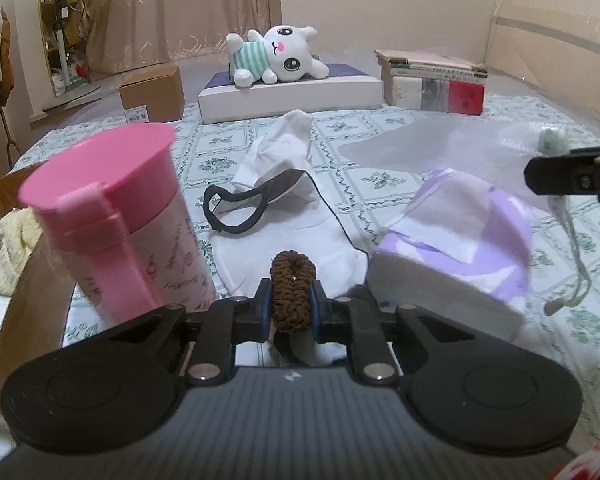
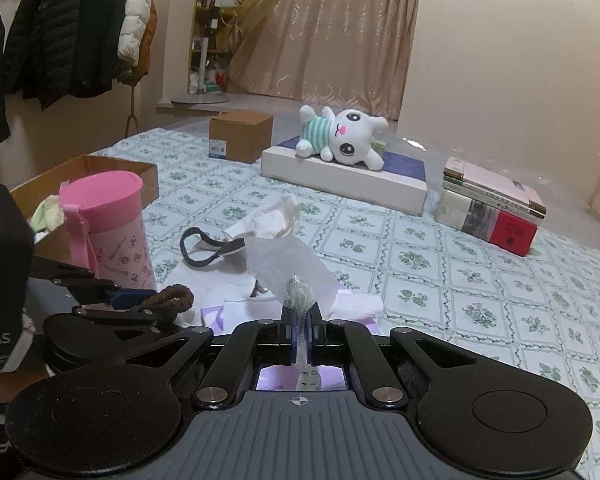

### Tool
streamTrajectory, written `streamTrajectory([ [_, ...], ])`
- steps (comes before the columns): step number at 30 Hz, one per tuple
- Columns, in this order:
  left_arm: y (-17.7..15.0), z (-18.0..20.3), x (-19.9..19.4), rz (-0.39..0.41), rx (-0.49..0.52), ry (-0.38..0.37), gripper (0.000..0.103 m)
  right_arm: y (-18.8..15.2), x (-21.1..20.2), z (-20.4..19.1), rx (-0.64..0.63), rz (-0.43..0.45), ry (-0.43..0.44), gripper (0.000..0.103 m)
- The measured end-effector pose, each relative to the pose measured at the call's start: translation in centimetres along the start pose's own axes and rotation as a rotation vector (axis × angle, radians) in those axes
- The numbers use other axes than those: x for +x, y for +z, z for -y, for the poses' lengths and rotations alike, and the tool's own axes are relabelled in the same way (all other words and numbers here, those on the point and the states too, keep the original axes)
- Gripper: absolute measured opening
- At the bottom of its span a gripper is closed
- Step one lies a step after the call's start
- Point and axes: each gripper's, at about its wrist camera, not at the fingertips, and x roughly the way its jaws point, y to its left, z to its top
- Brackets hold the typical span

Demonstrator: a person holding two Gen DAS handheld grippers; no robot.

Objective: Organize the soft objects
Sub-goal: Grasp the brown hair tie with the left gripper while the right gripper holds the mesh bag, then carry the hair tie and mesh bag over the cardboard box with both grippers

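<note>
My left gripper (image 1: 291, 294) is shut on a brown hair scrunchie (image 1: 292, 280), pinched upright between its blue pads just above a white cloth (image 1: 284, 236). A black-edged mask (image 1: 252, 204) lies on that cloth, and a purple-and-white soft pack (image 1: 460, 236) sits to the right. In the right wrist view my right gripper (image 2: 300, 316) is shut on a translucent plastic bag (image 2: 288, 264) with a pale bundle at the pinch. The left gripper (image 2: 140, 300) with the scrunchie (image 2: 172, 296) shows at the left there. A white plush toy (image 1: 276, 56) lies on a flat box at the back.
A tall pink cup (image 1: 112, 220) stands close on the left of the left gripper, beside an open cardboard box (image 2: 100, 168) holding pale cloth. Stacked books (image 1: 432, 80) and a small closed carton (image 1: 152, 92) sit at the far edge of the patterned bedsheet (image 2: 480, 300).
</note>
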Motion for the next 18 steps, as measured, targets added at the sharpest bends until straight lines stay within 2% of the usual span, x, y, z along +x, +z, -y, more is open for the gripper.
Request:
streamTrajectory([
  [10,-0.8,-1.7,-6.4,0.015,-0.037,-0.036,0.016,-0.1,-3.8,-2.7,0.029,0.009,-0.016,0.004],
  [18,-1.5,-3.8,-10.9,0.038,-0.052,-0.035,0.016,-1.0,-6.3,-5.5,0.051,-0.005,-0.017,0.004],
])
